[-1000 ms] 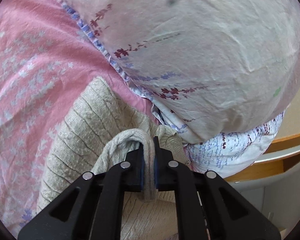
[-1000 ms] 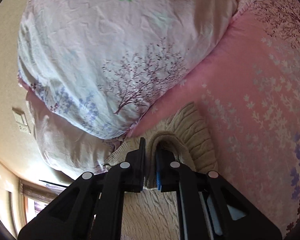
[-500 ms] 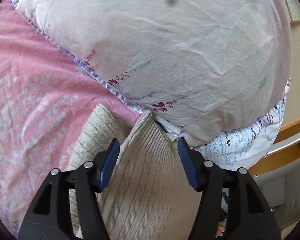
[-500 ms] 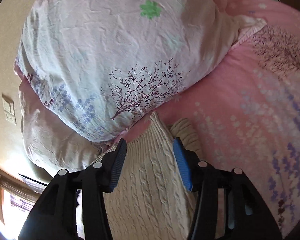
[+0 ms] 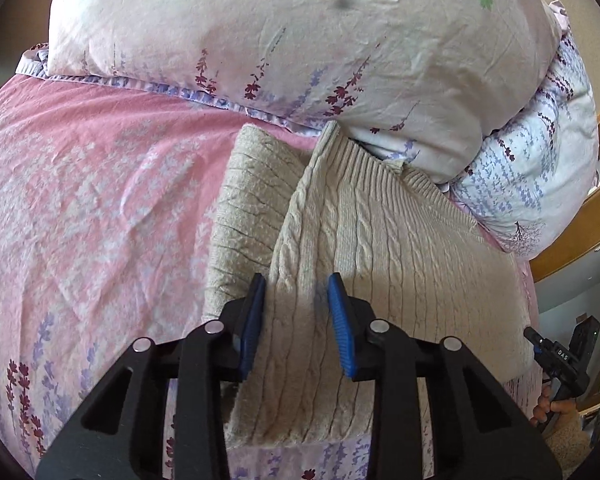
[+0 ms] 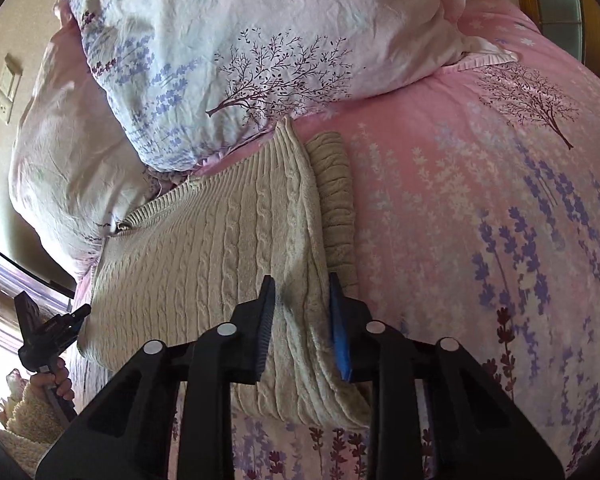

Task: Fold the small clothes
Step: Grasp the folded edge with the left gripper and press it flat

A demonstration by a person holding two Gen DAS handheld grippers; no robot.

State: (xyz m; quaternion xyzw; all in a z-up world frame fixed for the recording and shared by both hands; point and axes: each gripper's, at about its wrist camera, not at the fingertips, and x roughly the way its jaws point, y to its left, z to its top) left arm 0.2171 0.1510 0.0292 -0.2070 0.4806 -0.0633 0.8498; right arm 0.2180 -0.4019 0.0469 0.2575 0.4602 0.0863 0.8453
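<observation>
Nearest me, the left gripper (image 5: 296,312) and the right gripper (image 6: 302,314) each hover over opposite side edges of the folded sweater (image 5: 380,264), jaws a narrow gap apart and just now closing in, gripping nothing as far as I can tell. The sweater lies flat on the pink sheet (image 5: 100,200), one sleeve (image 5: 248,200) sticking out beneath it. Beyond, its ribbed hem touches the pillows (image 5: 300,40).

Sweater's (image 5: 380,240) top edge tucked under pillow (image 5: 300,40), near hem hidden behind gripper fingers (image 5: 342,320)
</observation>
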